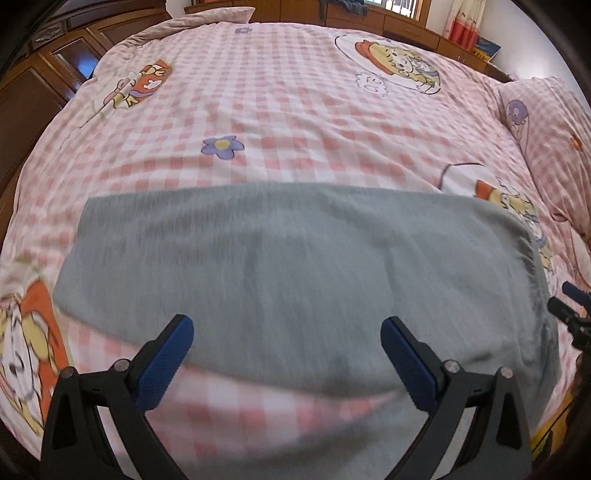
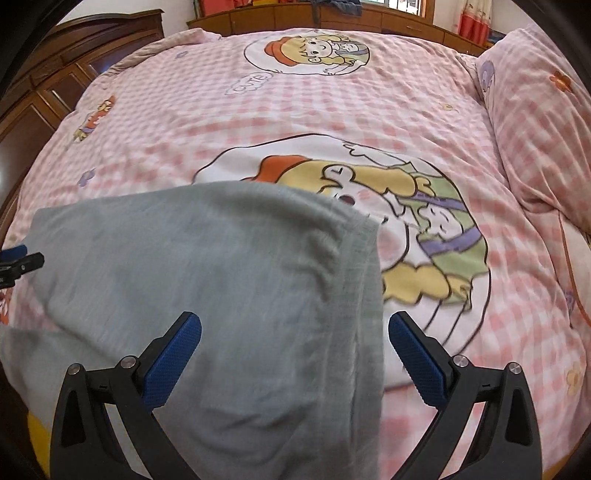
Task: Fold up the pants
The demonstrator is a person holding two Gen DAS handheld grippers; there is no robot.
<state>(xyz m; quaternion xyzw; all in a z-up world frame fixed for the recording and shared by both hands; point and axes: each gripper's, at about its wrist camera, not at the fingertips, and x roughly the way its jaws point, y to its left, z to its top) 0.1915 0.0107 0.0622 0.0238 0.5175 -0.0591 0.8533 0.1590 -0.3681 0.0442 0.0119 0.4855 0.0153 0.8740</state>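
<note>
Grey pants (image 1: 288, 266) lie flat across the near part of a pink checked bedspread (image 1: 295, 110), folded into a wide band. My left gripper (image 1: 287, 328) hovers open above the pants' near edge, nothing between its blue pads. In the right wrist view the same pants (image 2: 207, 266) fill the lower left, their ribbed edge (image 2: 364, 280) running toward me. My right gripper (image 2: 294, 325) is open and straddles that edge, left pad over the cloth, right pad over the bedspread (image 2: 369, 92). Each gripper shows at the other view's side edge: the right gripper (image 1: 570, 314), the left gripper (image 2: 18, 264).
A pink checked pillow (image 2: 535, 122) lies at the bed's right side. Dark wooden cabinets (image 1: 44, 81) stand along the left, and a wooden headboard shelf (image 2: 332, 18) with clothes on it runs behind the bed. Cartoon prints (image 2: 406, 221) mark the bedspread.
</note>
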